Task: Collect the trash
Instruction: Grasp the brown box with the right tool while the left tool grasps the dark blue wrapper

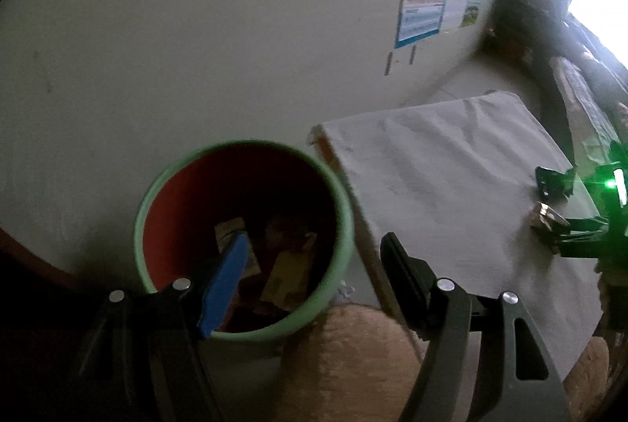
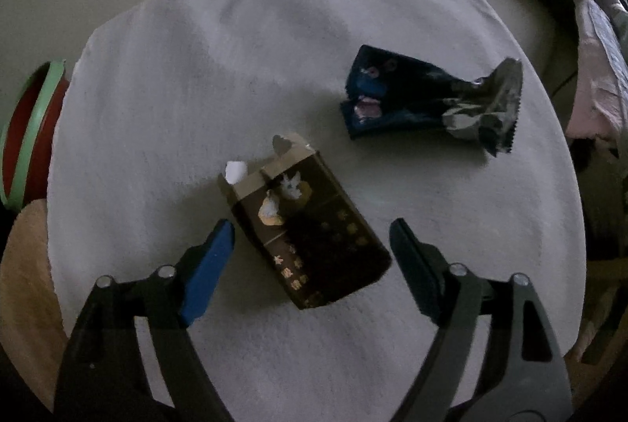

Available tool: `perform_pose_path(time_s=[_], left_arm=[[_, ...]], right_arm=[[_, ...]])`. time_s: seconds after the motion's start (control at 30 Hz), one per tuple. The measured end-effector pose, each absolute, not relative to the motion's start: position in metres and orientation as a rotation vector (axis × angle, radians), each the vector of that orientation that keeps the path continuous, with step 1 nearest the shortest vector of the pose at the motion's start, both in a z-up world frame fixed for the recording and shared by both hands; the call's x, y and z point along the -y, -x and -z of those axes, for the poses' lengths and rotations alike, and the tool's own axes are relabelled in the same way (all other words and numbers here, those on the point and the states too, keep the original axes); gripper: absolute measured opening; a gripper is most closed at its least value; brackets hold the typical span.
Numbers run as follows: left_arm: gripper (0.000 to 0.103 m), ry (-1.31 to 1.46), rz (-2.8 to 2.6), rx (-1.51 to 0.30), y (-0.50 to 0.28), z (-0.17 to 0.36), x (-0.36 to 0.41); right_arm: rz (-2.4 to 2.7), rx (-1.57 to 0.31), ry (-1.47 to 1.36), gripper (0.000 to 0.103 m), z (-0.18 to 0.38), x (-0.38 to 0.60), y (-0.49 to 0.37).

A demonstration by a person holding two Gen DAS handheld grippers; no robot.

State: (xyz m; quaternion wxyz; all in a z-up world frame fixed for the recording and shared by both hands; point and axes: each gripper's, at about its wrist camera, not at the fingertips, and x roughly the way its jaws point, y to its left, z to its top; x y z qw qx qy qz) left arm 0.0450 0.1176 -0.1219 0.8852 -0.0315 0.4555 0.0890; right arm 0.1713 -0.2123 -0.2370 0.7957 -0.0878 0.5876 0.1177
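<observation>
Though crumpled, dark carton (image 2: pixel 304 229), gold print.

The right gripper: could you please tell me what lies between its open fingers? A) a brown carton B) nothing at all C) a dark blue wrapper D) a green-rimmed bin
A: in the right wrist view the brown carton lies on the white cloth between the open fingers of the right gripper, untouched; the blue wrapper lies farther off.
</observation>
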Motion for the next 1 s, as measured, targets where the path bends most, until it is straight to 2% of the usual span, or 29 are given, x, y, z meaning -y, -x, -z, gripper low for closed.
perform_pose_path(time_s=[0.07,0.23,0.47,0.67,0.93,1.0], left_arm=[[0.067,0.036,-0.161,-0.952,-0.049,0.118,-0.103],[0.067,-0.019,-0.042,-0.928,-0.075,0.109,-0.053],[0.068,-0.261,0.277,-0.873,-0.139,0.126,0.081],[0.068,-0.466,0.432,-0.929,-0.189,0.169,0.184],[0.067,-0.535,0.446,-1.005,-0.221,0.2,0.239],[0.061,-0.559,0.441,-1.029,-0.226,0.208,0.246]], right_arm=[[-0.253,-1.246,0.177,0.054,0.237,0.213,-0.164],[-0.229,-1.181,0.013,0.054,0.226,0.229,-0.124],[-0.123,-1.127,-0.331,0.054,0.218,0.281,-0.033],[-0.099,-1.082,-0.359,0.054,0.217,0.287,-0.025],[-0.143,-1.086,-0.431,0.054,0.225,0.309,-0.026],[-0.145,-1.086,-0.471,0.054,0.229,0.316,-0.023]])
